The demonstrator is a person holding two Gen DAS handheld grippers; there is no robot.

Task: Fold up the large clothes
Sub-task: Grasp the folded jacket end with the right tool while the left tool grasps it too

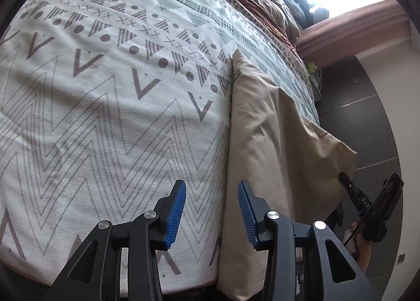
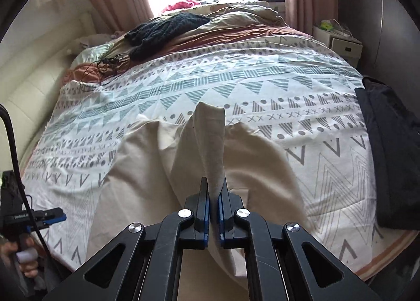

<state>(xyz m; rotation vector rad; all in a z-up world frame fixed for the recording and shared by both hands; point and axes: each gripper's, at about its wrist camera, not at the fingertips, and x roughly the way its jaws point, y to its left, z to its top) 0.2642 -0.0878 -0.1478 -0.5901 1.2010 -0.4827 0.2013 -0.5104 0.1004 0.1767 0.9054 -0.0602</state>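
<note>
A large beige garment [image 2: 147, 169] lies on the patterned bedspread [image 2: 262, 85] near the bed's front edge. My right gripper [image 2: 214, 196] is shut on a bunched fold of the beige garment and lifts it off the bed. In the left wrist view the beige garment [image 1: 273, 143] rises as a taut sheet to the right of my left gripper [image 1: 212, 211], which is open and empty above the bedspread [image 1: 105, 91]. The right gripper [image 1: 349, 183] shows at the garment's far corner. The left gripper [image 2: 56, 215] shows at the left edge of the right wrist view.
A folded dark garment [image 2: 391, 159] lies on the bed's right side. A dark knitted item [image 2: 162, 30], a tangled cable [image 2: 105, 67] and rumpled brown bedding [image 2: 249, 28] lie at the head of the bed. A white nightstand [image 2: 341, 41] stands at the right.
</note>
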